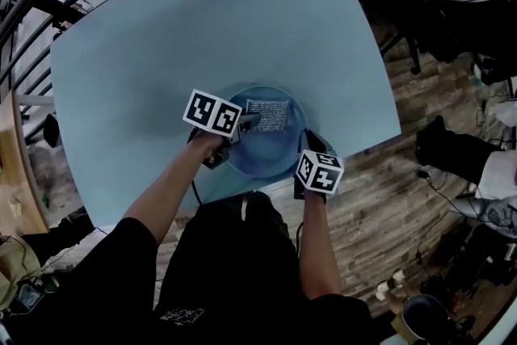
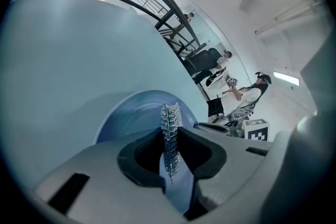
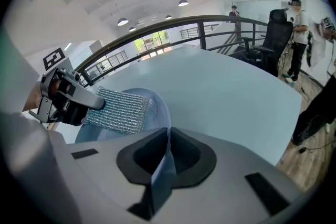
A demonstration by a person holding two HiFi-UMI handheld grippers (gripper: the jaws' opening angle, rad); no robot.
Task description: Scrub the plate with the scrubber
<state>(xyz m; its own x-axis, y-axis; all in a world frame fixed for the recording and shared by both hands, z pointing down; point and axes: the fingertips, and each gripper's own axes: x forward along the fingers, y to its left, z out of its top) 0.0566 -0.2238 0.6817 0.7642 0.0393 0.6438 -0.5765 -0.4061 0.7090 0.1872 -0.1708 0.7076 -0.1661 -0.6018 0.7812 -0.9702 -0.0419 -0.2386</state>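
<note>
My left gripper (image 1: pixel 245 122) clamped one end of the metallic scrubber (image 1: pixel 268 115), its length reaching straight ahead over the blue plate (image 1: pixel 266 159); my right gripper (image 1: pixel 310 145) pinched the plate's near rim on the counter (image 1: pixel 202 28).

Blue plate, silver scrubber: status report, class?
Left gripper shut on silver mesh scrubber, over round blue plate. Right gripper shut on plate's rim. Nothing else on plate.
</note>
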